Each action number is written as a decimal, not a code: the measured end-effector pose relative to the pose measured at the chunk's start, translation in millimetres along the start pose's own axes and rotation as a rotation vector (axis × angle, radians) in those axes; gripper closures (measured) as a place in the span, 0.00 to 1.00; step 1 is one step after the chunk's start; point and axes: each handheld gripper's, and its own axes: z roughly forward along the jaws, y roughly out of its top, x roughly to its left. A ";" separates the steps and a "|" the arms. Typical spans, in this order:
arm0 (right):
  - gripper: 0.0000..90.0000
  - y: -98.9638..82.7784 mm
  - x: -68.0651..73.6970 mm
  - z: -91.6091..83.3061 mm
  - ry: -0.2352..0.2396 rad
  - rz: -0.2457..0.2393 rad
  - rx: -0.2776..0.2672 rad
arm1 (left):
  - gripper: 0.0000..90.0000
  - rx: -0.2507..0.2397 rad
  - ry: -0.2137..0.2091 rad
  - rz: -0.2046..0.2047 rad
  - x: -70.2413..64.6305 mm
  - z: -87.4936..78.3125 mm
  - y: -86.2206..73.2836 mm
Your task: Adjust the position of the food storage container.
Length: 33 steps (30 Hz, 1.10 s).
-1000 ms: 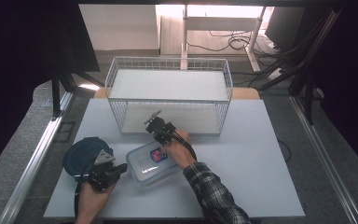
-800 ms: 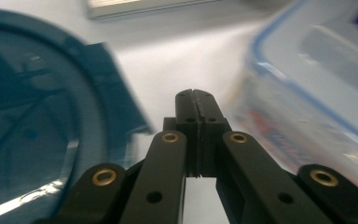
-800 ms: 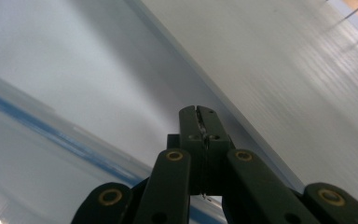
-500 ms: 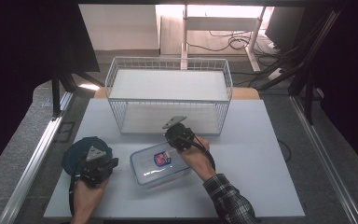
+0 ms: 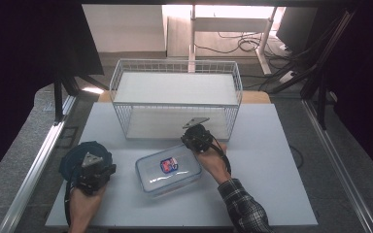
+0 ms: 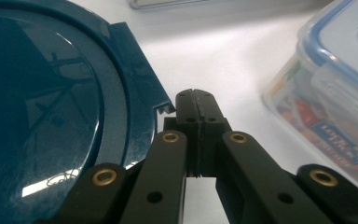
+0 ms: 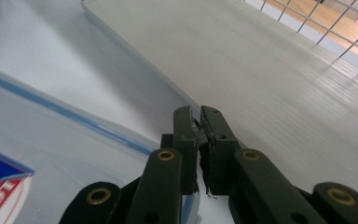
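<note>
Clear plastic box [image 5: 169, 168] with blue-trimmed lid and red-and-blue label, low centre of the high view, flat on the white bench [image 5: 272, 184]; long axis slanting from lower left up to upper right. Left of it, left tongs [image 5: 102, 173] beside a dark blue round lid [image 5: 73, 158]. At the box's upper right corner, right tongs [image 5: 190, 137], close before the white wire basket [image 5: 175, 99].

Up close in the left gripper view: left tongs [image 6: 194, 100] pressed fully together, empty, just off the blue lid's [image 6: 51, 116] squared tab, box wall [image 6: 317, 98] at right. In the right gripper view: right tongs [image 7: 196, 116] a hair apart, having just been opening, gripping nothing, over the box lid's [image 7: 51, 140] edge, basket floor [image 7: 284, 70] beyond.

Farther back, grey floor, cables, dark stands and curtains.
</note>
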 end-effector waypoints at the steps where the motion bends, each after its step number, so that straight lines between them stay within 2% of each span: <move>1: 0.93 0.4 -0.7 2.6 -0.001 0.001 0.006 | 1.00 0.000 0.001 -0.005 1.3 -0.9 -0.8; 4: 0.92 1.1 -2.2 6.2 0.000 0.002 0.015 | 1.00 0.006 0.004 -0.008 1.9 -2.5 -1.4; 5: 0.97 1.3 -4.2 9.2 0.023 0.017 0.022 | 1.00 0.007 0.004 -0.004 -0.6 -2.6 -1.7; 7: 0.99 1.8 -5.9 9.9 0.054 0.031 0.031 | 1.00 0.001 -0.039 -0.005 -5.6 -1.7 -1.2; 9: 0.99 2.6 -6.3 8.4 0.064 0.028 0.054 | 1.00 0.007 -0.073 0.014 -15.7 3.7 1.1; 13: 0.99 -0.6 -3.0 0.2 0.074 0.007 0.097 | 1.00 0.047 -0.117 0.048 -34.2 20.6 4.6; 15: 0.99 -6.8 0.0 -6.7 0.077 0.001 0.098 | 1.00 0.065 -0.134 0.064 -41.8 26.2 4.9; 17: 0.99 -13.6 1.7 -13.3 0.073 0.017 0.092 | 1.00 0.076 -0.156 0.073 -47.0 28.7 5.5; 18: 0.99 -18.2 2.6 -17.7 0.058 0.019 0.088 | 1.00 0.081 -0.173 0.076 -50.7 29.9 5.6; 20: 0.99 -30.8 2.7 -28.8 0.006 0.023 0.084 | 1.00 0.098 -0.163 0.089 -56.3 32.3 5.5; 22: 0.98 -43.7 -1.6 -41.5 0.038 0.075 0.071 | 1.00 0.097 -0.158 0.089 -58.2 32.6 5.3; 24: 0.98 -49.0 -2.1 -46.5 0.039 0.089 0.071 | 1.00 0.105 -0.175 0.080 -59.2 32.5 5.4; 25: 0.98 -58.6 -2.1 -53.6 0.035 0.093 0.080 | 1.00 0.105 -0.179 0.076 -60.2 33.0 5.4; 26: 0.98 -75.5 -1.2 -61.1 0.050 0.114 0.090 | 1.00 0.109 -0.180 0.081 -63.0 34.2 6.7; 28: 0.99 -91.4 -0.7 -64.6 0.100 0.154 0.111 | 1.00 0.111 -0.190 0.084 -67.0 37.0 8.4; 29: 0.99 -96.4 -0.5 -65.4 0.109 0.171 0.119 | 1.00 0.110 -0.185 0.095 -70.1 38.3 9.7; 33: 0.99 -110.6 4.1 -74.0 0.088 0.181 0.140 | 1.00 0.110 -0.202 0.103 -74.3 42.1 12.8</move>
